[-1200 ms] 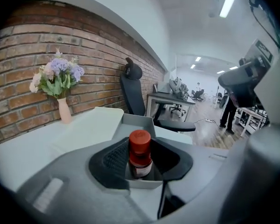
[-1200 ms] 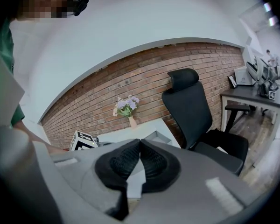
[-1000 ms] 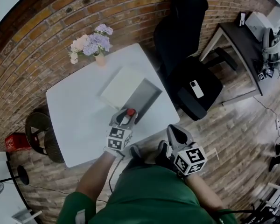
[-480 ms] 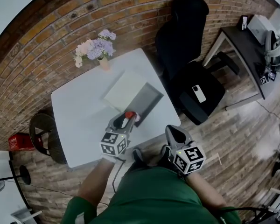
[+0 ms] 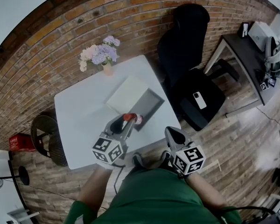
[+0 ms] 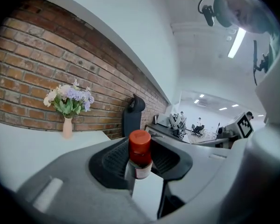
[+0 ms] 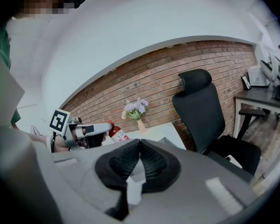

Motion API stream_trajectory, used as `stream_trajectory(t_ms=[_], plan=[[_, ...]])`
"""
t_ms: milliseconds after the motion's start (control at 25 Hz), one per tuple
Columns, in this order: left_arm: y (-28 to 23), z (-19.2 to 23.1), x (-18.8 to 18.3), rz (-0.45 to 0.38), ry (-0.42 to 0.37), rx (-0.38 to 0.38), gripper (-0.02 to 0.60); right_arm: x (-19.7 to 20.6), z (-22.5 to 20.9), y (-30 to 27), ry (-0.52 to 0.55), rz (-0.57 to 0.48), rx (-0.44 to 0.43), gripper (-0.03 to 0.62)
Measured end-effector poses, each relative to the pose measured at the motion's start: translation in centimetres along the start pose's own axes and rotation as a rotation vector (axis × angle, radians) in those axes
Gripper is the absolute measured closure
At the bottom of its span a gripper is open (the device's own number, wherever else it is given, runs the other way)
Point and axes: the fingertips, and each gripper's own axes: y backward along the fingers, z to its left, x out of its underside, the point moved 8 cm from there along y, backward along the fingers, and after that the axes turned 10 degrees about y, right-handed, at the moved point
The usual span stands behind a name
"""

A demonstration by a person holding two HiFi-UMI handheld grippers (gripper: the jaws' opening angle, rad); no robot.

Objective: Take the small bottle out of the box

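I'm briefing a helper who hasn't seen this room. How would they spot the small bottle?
Find the white table by the brick wall, then the open grey box on it. Beside the box, the left claw grips the small bottle, the only red-capped thing.

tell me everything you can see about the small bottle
The small bottle has a red cap and a white and red label on a pale body. The left gripper holds it just below the cap between its dark ribbed fingers, tilted, in the air by the near end of the open grey box. Nothing else touches it.
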Motion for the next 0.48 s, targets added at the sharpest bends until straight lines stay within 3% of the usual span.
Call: stream_trajectory(t_ms=[200, 480], plan=[[0.9, -0.6, -1.8, -0.051, 0.082, 0.040, 0.436, -1.0, -0.4, -0.1, -0.042, -0.020, -0.022, 0.591], [2.0, -1.9, -3.9, -0.102, 0.105, 0.079, 0.436, -3.4, -1.5, 0.2, -0.058, -0.075, -0.025, 0.591]])
